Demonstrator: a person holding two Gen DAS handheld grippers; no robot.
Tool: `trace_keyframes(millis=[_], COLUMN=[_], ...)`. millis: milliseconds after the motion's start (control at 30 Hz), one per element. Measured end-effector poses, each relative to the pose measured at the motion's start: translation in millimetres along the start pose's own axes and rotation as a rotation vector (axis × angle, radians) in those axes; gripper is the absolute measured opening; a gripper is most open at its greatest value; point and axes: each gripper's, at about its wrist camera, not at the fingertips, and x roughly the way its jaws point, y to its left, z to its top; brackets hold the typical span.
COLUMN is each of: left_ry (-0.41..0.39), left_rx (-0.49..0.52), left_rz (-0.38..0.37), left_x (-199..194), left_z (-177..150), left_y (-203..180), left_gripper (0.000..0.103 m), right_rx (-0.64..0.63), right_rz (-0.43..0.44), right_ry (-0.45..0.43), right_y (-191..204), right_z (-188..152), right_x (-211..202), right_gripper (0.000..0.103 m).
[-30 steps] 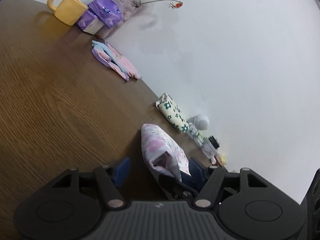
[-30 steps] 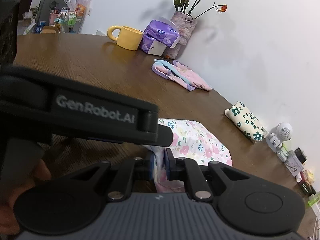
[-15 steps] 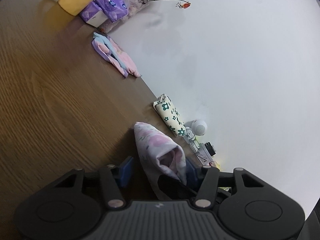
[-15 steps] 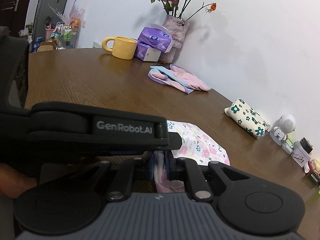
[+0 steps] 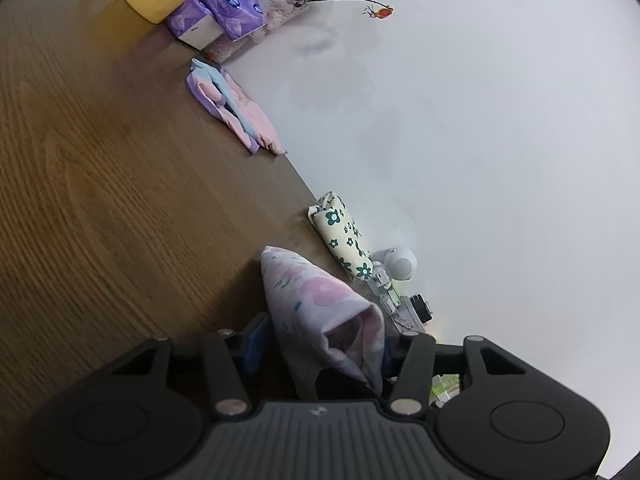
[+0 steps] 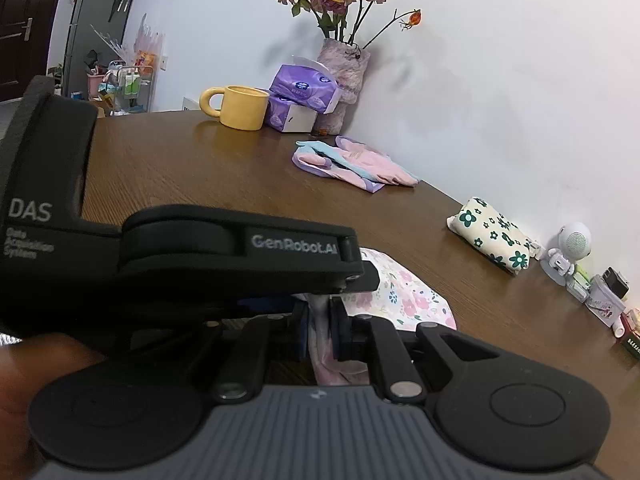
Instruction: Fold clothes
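The right gripper (image 6: 319,330) is pinching a fold of the floral cloth (image 6: 404,296), lying at the table's (image 6: 200,168) six o'clock. The left gripper (image 5: 322,338), jaws half apart and just closing, is straddling the cloth's bunched end (image 5: 320,300); whether its pads press is unclear.

Stood crowded along the wall edge of the table (image 6: 168,168): yellow mug (image 6: 240,106), tissue packs (image 6: 300,98) and vase (image 6: 344,80) at the far corner, then pastel gloves (image 6: 356,162), a flowered roll (image 6: 494,234) and a small white robot figure (image 6: 570,250). Lay bare and passable across the broad wood away from the wall
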Motion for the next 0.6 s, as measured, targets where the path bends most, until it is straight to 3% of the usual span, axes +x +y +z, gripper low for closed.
trace_keyframes(millis=[400,600], left_ry=[-0.017,-0.009], left_rx=[-0.015,-0.002], left_rz=[0.010,0.006], left_x=[8,11], left_z=[7,7], left_y=[3,3], left_gripper=[0.037,0.026], right_rx=[0.002,0.003], right_rz=[0.009,0.018], right_ry=[0.000,0.003], right_y=[1,2], right_z=[-1,-2], right_x=[-3,0], right_gripper=[0.011,0.011])
